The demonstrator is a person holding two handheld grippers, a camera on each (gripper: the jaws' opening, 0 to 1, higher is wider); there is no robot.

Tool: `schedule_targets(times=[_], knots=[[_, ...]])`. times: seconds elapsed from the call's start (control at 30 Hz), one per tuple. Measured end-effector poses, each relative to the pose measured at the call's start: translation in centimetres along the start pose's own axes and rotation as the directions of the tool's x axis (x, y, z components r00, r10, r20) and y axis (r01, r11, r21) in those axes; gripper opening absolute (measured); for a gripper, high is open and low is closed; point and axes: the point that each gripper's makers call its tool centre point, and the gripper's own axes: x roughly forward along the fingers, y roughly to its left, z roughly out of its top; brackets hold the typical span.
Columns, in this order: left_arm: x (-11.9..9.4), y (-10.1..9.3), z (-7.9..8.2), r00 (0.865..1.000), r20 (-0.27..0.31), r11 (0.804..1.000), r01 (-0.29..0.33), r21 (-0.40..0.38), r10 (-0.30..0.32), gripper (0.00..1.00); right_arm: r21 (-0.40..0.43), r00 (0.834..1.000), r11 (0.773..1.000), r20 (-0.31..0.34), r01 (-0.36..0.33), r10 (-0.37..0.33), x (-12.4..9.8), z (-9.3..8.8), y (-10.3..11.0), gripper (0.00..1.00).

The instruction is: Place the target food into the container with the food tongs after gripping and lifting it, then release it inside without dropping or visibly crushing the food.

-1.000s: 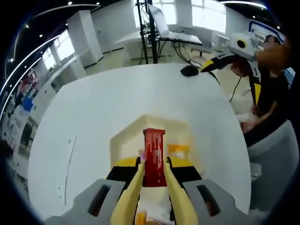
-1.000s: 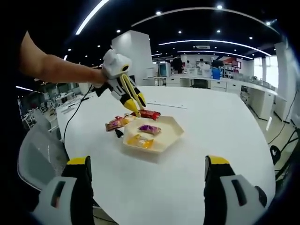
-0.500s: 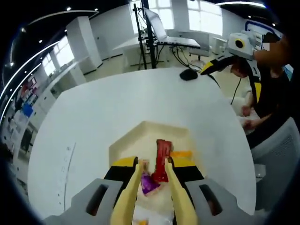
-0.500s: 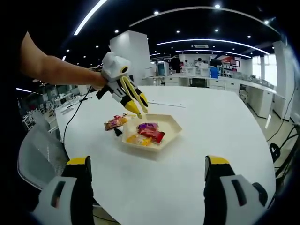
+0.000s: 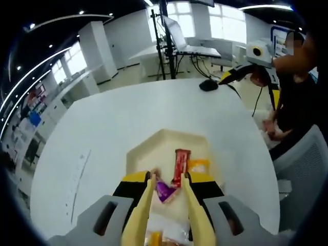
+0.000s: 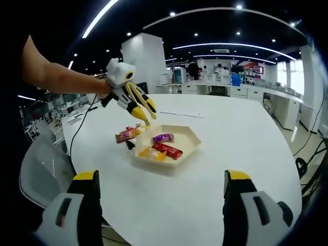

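I am holding my left gripper (image 6: 145,114), the one with the long yellow tong-like fingers, above the near-left edge of the shallow cream hexagonal tray (image 6: 188,145) on the round white table (image 6: 225,148). Its jaws are standing slightly apart with nothing between them, which I read as the release being done. In the left gripper view the same yellow tips (image 5: 167,179) are framing the tray (image 5: 137,154) from just outside its rim.

The long red wrapped snack bar (image 6: 167,150) is lying flat inside the tray, beside a small purple wrapped sweet (image 6: 161,137) and a yellow-orange wrapped piece (image 6: 145,152). In the left gripper view the red bar (image 5: 181,164) is sitting just beyond my right fingertip, clear of it, with the purple sweet (image 5: 164,191) between the tips and the yellow piece (image 5: 198,166) to the bar's side. The wrapper looks uncrushed to me.

A few more wrapped snacks (image 6: 126,134) are lying on the table just outside the tray, near the tongs, so I judge another pick could follow.

I am keeping my right gripper (image 6: 166,205) low and well back from the tray, jaws wide apart and empty, out of the working path.
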Motion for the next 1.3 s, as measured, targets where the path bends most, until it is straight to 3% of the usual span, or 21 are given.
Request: schedule_targets(times=[0.17, 0.7, 0.8, 0.9, 1.0, 1.1, 1.3], knots=[[-1.7, -0.1, -0.8, 1.0, 0.024, 1.0, -0.01, -0.019, 0.01, 0.25, -0.003, 1.0, 1.0, 0.002, -0.003, 0.003, 0.2, 0.1, 0.2, 0.99], [-7.7, 0.5, -6.9, 0.991, 0.025, 0.981, -0.124, -0.148, 0.129, 0.25, -0.017, 1.0, 1.0, 0.004, -0.015, 0.015, 0.6, 0.8, 1.1, 0.99], [-8.8, 0.3, -8.4, 0.987, 0.012, 0.973, -0.157, -0.171, 0.162, 0.25, -0.021, 1.0, 1.0, 0.002, -0.021, 0.021, 0.9, 1.0, 1.4, 0.99], [-10.0, 0.3, -10.3, 0.98, -0.015, 0.95, -0.197, -0.242, 0.199, 0.25, -0.025, 1.0, 0.999, 0.001, -0.027, 0.027, 1.3, 1.2, 1.7, 0.99], [-11.0, -0.2, -11.2, 0.975, -0.014, 0.947, -0.22, -0.235, 0.223, 0.25, -0.023, 0.999, 0.999, 0.031, -0.026, 0.026, 1.4, 1.8, 1.7, 0.99], [-11.7, -0.6, -12.2, 0.971, -0.026, 0.941, -0.235, -0.241, 0.236, 0.25, -0.023, 0.999, 0.999, -0.02, -0.036, 0.035, 2.0, 0.3, 1.9, 0.99], [-12.6, -0.2, -14.9, 0.957, -0.066, 0.916, -0.289, -0.28, 0.282, 0.25, 0.005, 0.999, 0.999, -0.022, -0.033, 0.033, 2.5, -0.3, 2.3, 0.99]])
